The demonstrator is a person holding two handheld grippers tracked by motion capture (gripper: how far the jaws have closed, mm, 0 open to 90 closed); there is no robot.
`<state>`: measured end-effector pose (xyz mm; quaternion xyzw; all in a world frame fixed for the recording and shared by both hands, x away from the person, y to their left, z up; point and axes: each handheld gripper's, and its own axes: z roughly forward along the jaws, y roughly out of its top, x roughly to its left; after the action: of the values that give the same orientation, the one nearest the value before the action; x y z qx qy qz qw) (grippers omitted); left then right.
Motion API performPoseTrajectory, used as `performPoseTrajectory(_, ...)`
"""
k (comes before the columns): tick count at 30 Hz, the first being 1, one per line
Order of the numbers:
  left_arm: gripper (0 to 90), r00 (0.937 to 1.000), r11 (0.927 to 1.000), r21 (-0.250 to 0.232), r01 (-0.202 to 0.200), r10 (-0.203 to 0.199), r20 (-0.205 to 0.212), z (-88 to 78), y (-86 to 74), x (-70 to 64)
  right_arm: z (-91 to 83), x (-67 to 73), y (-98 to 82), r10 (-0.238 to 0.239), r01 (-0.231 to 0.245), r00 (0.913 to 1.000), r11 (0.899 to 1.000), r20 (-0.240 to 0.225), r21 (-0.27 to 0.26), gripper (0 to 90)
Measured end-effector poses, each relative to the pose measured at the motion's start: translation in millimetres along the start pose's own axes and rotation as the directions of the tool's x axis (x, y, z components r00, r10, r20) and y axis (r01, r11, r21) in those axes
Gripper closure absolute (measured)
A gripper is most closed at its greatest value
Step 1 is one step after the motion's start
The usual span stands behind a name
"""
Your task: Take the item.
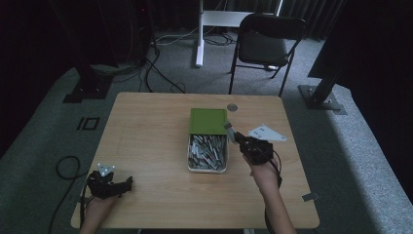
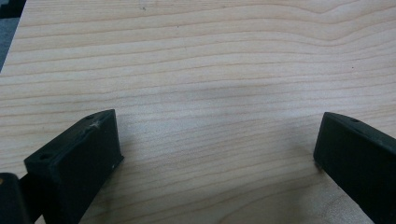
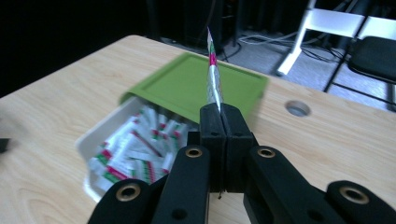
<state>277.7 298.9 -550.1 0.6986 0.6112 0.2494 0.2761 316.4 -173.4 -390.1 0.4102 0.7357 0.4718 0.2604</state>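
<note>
Right gripper [image 3: 219, 112] fingers [image 3: 211, 126] pinched tight on sachet [image 3: 213, 74], which sticks up past fingertips, above box [image 3: 100, 135]. Left gripper [image 2: 217, 154] fingers spread wide, bare surface [image 2: 210, 70] between.

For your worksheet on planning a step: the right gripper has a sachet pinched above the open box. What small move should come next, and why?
Probably carry the sachet sideways to bare table before lowering it. The right gripper is shut on it, above the white box of like sachets, whose green lid is slid partly back. The left gripper rests open.
</note>
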Motion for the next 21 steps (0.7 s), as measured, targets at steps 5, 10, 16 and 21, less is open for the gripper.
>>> performPoseTrajectory(5,1.4,1.0000,1.0000,0.000,0.002,-0.002,0.001,0.0,0.0,-0.2,-1.9,-21.6,-7.5,0.042,-0.043,0.9976,0.999,0.054,0.011,89.4)
performPoseTrajectory(10,1.4,1.0000,1.0000,-0.001,0.000,0.000,0.000,0.0,0.0,0.0,-1.1,-43.4,-18.0,0.075,-0.079,0.9915,0.996,0.106,0.029,89.4)
performPoseTrajectory(16,1.4,1.0000,1.0000,-0.001,0.000,0.000,0.000,0.0,0.0,-0.1,4.0,-65.8,-34.6,0.114,-0.124,0.9788,0.991,0.170,0.049,89.4)
performPoseTrajectory(21,1.4,1.0000,1.0000,0.000,0.001,-0.001,0.000,0.0,-0.1,-0.1,12.1,-76.9,-46.4,0.115,-0.132,0.9694,0.989,0.217,0.065,89.4)
